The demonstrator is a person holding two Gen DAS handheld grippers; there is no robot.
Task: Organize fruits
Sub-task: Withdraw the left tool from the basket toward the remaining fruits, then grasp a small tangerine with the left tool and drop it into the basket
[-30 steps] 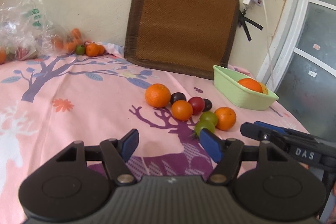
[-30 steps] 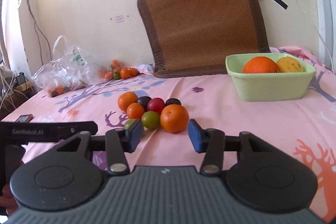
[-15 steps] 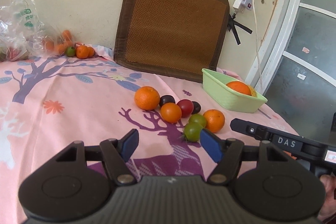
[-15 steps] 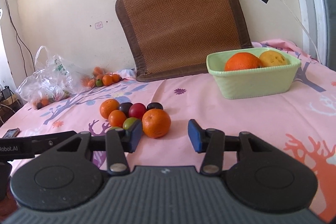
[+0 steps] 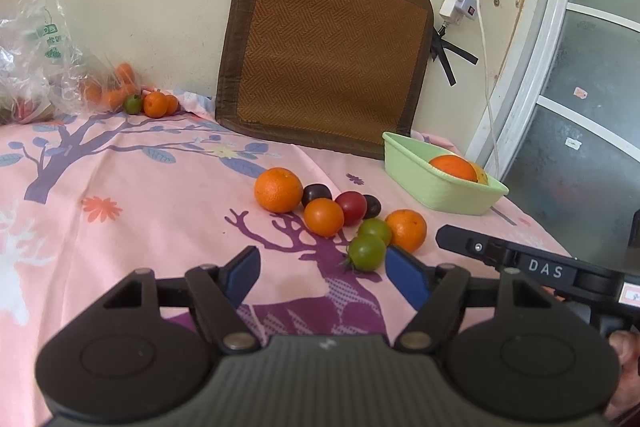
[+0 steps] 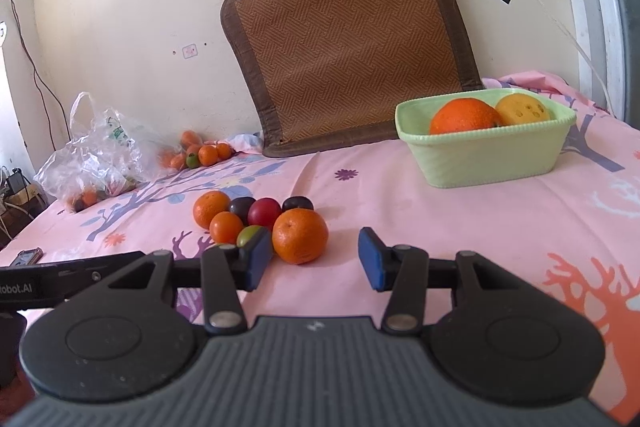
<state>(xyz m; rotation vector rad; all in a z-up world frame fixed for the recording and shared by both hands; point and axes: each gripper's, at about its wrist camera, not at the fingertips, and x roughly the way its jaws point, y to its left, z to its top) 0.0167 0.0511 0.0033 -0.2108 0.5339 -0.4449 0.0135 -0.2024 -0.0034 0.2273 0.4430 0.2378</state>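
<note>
A cluster of small fruits lies on the pink cloth: three oranges (image 5: pixel 279 189), dark plums (image 5: pixel 316 193), a red tomato (image 5: pixel 351 207) and two green tomatoes (image 5: pixel 366 252). The nearest orange (image 6: pixel 300 235) sits just ahead of my right gripper (image 6: pixel 312 259), which is open and empty. My left gripper (image 5: pixel 326 277) is open and empty, its right pad beside a green tomato. A green basket (image 6: pixel 486 147) holds an orange (image 6: pixel 464 117) and a yellow fruit (image 6: pixel 522 110); the basket also shows in the left wrist view (image 5: pixel 436 183).
A clear plastic bag (image 6: pixel 96 155) with fruit and a heap of small oranges (image 5: pixel 154 103) lie at the far left by the wall. A brown woven mat (image 5: pixel 326 55) leans on the wall. A cable (image 5: pixel 486 67) hangs at the right. A phone (image 6: pixel 26 257) lies at the left edge.
Both grippers have drawn back and lifted a little, and both views have swung; the fruit cluster now sits nearer the left pad in the right wrist view. No fruit has moved.
</note>
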